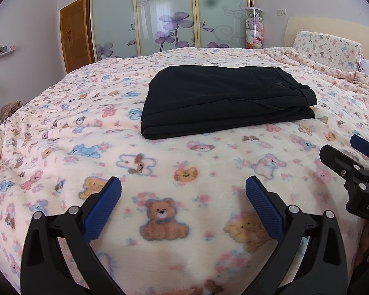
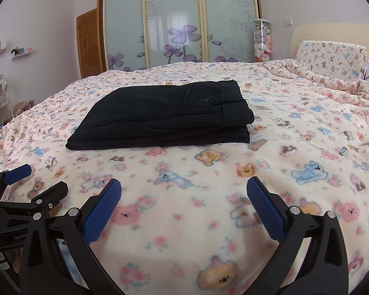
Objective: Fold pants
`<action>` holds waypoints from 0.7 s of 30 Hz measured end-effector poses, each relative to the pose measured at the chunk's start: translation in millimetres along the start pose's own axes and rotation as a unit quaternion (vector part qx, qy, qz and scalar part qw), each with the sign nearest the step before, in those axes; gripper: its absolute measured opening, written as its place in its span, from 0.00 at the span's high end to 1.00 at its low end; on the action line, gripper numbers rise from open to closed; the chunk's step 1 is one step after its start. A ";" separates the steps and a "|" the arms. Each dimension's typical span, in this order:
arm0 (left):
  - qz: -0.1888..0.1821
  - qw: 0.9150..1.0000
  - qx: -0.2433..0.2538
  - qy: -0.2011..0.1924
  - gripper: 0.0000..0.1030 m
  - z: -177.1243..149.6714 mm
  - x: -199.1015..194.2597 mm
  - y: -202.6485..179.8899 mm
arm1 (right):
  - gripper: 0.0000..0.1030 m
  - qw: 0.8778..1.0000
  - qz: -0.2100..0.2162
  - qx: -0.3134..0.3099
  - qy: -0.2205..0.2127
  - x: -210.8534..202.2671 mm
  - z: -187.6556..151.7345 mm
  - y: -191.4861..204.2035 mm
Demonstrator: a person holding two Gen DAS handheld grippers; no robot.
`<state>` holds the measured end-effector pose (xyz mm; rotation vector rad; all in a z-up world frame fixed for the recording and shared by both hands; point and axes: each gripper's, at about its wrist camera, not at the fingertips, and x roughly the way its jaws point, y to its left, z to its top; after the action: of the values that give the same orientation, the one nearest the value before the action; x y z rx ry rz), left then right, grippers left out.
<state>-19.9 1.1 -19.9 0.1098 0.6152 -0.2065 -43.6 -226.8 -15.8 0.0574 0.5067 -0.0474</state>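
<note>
1. Two big things fill both views: bed blanket [image 1: 184, 162] with cartoon bears and puppies, spread wide, and behind it the frosted wardrobe doors [image 1: 164, 14] with purple flowers.
2. Black pants [image 1: 223, 98], already folded into a neat rectangular stack, lying mid-bed and well apart from both tools. Waistband end to the right, fold edge facing the cameras. Looks like the folding is basically done, judging from how it lies.
3. Handling guess: soft, floppy woven fabric, light, not slippery on that fleecy blanket. Several layers thick, so best pinched at the near corners through the whole stack, or at the waistband where it's stiffest. Grabbing only the top layer would likely peel the fold open.
4. Left gripper [image 1: 183, 206]: blue pads spread wide, nothing between them, hovering over blanket near the front edge.
5. Right gripper [image 2: 184, 206]: same deal, spread wide and empty, just beside the left one.
6. Writing: "DA" on the right tool's body in the left view, "GenRo" on the left tool's body in the right view, both cut off. Small triangular badge [image 2: 204, 100] on the pants, maybe a logo, too tiny to read.
</note>
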 end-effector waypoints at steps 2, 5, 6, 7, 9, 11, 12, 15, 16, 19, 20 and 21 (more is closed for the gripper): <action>-0.001 1.000 0.001 0.000 0.02 -0.9 -0.1 -0.3 | 0.01 1.000 0.000 0.000 0.000 0.0 0.1 -0.1; -0.001 1.000 0.001 0.000 0.02 -1.7 -0.5 -1.6 | 0.01 1.000 0.000 0.000 0.000 0.0 0.1 -0.1; -0.001 1.000 0.001 0.000 0.02 -1.2 -0.2 -1.1 | 0.01 1.000 0.000 0.000 0.000 0.0 0.1 -0.1; 0.000 1.000 0.001 0.000 0.02 -1.8 -0.5 -1.7 | 0.01 1.000 0.000 0.000 0.000 -0.3 0.0 0.1; -0.001 1.000 0.001 0.000 0.02 -1.2 -0.1 -0.9 | 0.01 1.000 0.000 0.000 0.000 0.1 0.1 -0.2; -0.001 1.000 0.001 0.000 0.02 -0.9 0.0 -0.6 | 0.01 1.000 0.000 0.000 0.000 -0.1 0.0 -0.1; -0.001 1.000 0.000 0.001 0.02 -1.6 -0.3 -1.5 | 0.01 1.000 0.000 0.000 0.000 0.1 0.1 -0.1; -0.001 1.000 0.001 0.000 0.02 -1.6 -0.4 -1.5 | 0.01 1.000 0.000 0.000 0.000 0.2 0.2 -0.2; -0.001 1.000 0.001 0.000 0.02 -0.8 0.1 -0.5 | 0.01 1.000 0.000 0.000 0.000 0.2 0.2 -0.2; -0.001 1.000 0.000 0.001 0.02 -0.7 0.1 -0.3 | 0.01 1.000 0.000 0.000 0.000 0.3 0.2 -0.3; -0.001 1.000 0.000 0.001 0.02 -1.4 -0.2 -1.1 | 0.01 1.000 0.000 0.000 0.000 0.3 0.2 -0.4; -0.001 1.000 0.000 0.001 0.02 -1.4 -0.1 -1.1 | 0.01 1.000 0.000 0.000 0.000 0.3 0.2 -0.4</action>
<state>-21.0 0.3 -21.0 0.1096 0.6173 -0.2085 -43.3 -227.1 -15.8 0.0581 0.5073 -0.0472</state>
